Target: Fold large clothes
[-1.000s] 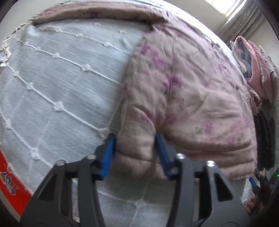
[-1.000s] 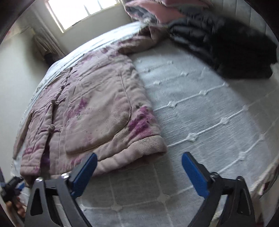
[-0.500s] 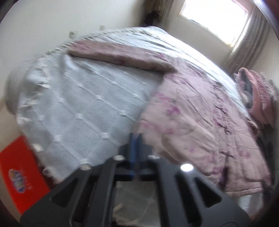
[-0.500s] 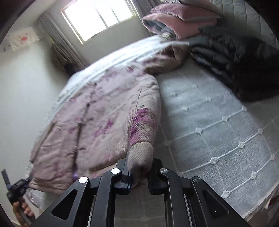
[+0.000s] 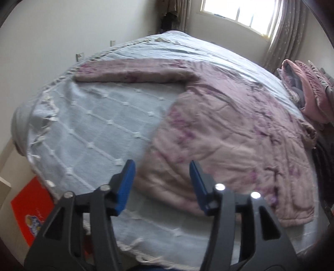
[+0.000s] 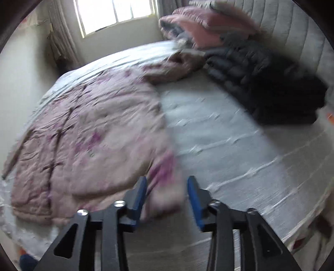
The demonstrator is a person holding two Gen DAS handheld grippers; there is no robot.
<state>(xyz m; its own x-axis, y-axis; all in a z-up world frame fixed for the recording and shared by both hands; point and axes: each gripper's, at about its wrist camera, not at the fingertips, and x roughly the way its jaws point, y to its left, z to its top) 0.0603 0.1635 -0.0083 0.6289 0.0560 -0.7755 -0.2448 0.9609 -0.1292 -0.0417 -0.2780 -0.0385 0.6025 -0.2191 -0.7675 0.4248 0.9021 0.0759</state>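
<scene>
A large pink padded jacket with purple flowers lies spread flat on the bed, one sleeve stretched toward the far left corner. My left gripper is open, with its blue pads either side of the jacket's near hem corner, above it. In the right wrist view the jacket fills the left half of the bed. My right gripper is open around the other hem corner, which sits loose between the pads. The right view is blurred.
The bed has a pale grey quilted cover. Folded dark and pink bedding is piled by the headboard. A red box lies on the floor at the bed's left. A window is on the far wall.
Both grippers were shut on the jacket's hem corners half a second ago. Both have now opened, and the corners have come free. The views have pulled back and up.
</scene>
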